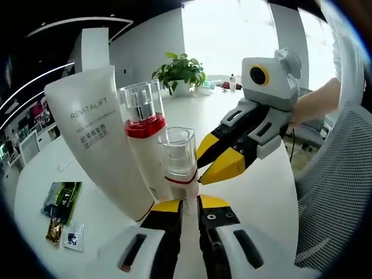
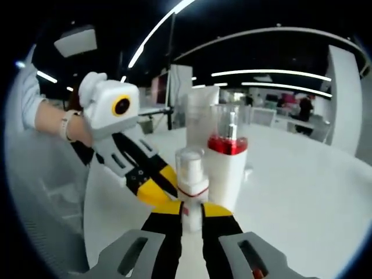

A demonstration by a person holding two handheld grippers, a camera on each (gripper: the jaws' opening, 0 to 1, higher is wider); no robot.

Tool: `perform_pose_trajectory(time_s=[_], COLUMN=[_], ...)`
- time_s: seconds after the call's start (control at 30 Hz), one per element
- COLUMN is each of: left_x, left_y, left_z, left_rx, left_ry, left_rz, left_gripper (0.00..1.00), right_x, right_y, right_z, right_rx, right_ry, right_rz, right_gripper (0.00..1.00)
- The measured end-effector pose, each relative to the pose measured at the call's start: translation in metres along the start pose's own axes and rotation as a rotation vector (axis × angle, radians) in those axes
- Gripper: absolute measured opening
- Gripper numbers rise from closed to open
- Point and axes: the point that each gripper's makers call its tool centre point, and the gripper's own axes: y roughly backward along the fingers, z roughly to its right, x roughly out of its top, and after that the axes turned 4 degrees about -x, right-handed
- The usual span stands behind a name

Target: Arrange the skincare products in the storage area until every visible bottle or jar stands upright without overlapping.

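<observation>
White table carries an upright REVITALIFT tube, then the red-banded pump bottle beside it, then the small pump bottle in front. Left tool and right tool both pinch its base from opposite sides.

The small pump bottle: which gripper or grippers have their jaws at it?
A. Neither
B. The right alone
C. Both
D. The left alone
C: the left gripper has its jaws around the small bottle's base, and the right gripper comes at it from the other side.
</observation>
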Motion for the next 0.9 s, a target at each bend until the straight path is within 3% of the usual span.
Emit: perform_pose_trajectory(time_s=[0.9], left_x=[-0.0017], left_y=[-0.0028], left_z=[0.0013], left_rx=[0.002], left_ry=[0.003], left_rz=[-0.003], left_gripper=[0.12], right_x=[-0.0042], right_y=[0.0067], right_z=[0.0068], right_rx=[-0.030], right_ry=[0.002], right_rz=[-0.013], right_gripper=[0.03])
